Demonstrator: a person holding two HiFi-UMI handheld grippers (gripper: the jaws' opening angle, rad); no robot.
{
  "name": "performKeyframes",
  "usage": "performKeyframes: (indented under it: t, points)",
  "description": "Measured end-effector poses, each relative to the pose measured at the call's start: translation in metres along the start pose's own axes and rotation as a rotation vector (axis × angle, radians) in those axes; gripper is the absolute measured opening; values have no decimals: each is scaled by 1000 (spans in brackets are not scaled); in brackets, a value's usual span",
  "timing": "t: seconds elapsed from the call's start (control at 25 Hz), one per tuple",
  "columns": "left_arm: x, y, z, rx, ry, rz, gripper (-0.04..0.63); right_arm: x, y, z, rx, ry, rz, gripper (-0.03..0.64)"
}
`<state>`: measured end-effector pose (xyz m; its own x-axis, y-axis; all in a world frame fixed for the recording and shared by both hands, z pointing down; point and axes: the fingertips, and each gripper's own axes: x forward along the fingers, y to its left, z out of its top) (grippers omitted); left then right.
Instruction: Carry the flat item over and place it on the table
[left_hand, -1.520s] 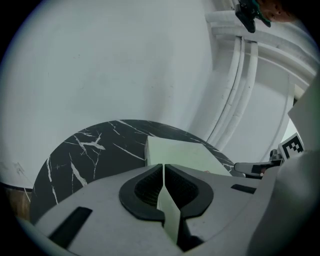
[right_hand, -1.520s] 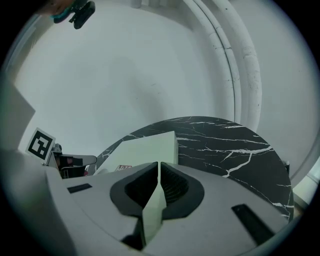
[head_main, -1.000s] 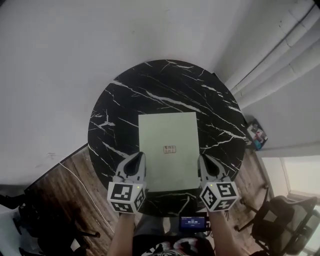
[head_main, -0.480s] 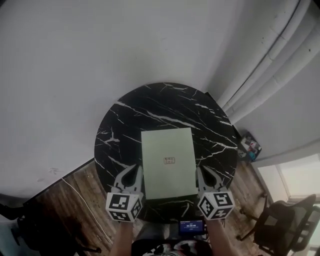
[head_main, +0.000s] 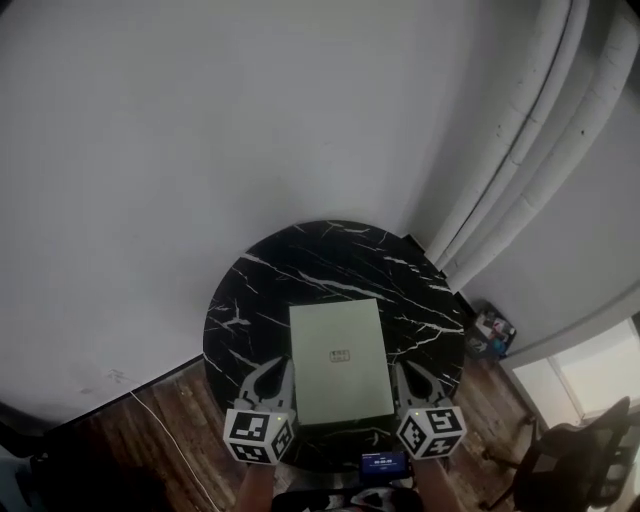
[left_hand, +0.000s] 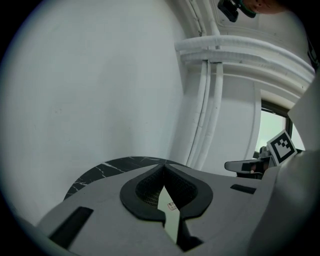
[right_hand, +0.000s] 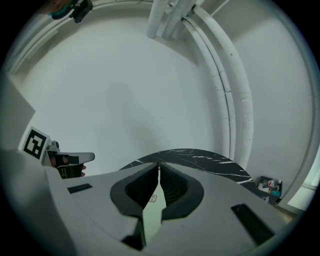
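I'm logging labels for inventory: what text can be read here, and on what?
Nothing reads clearly.
The label on the pale green panel: too small to read.
The lit screen at the head view's bottom edge: blurred, unreadable.
The packet on the floor: print too small.

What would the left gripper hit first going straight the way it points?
Probably the marble table beside the flat item, since the left gripper tilts slightly down over the near rim. If it clears that, the white wall; height is unclear.

Glossy marble table, matt flat item, wooden floor
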<state>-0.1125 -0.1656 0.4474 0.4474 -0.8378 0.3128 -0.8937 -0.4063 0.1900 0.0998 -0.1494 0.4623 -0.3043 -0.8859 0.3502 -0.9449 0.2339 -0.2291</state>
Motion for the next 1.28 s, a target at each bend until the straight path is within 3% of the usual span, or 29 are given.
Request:
performKeyframes:
  t: [0.44,0.8,1.28]
  points:
    - [-9,-4,36,43,-67,7,14,2,21,28,-49,-60,33,23]
    - [-8,-10,39,37,-66,5,14,3,29,42,-120,-69,49,20]
    - [-2,-24,37,39,-64,12,14,-1,17,39,-104,-64,75,20]
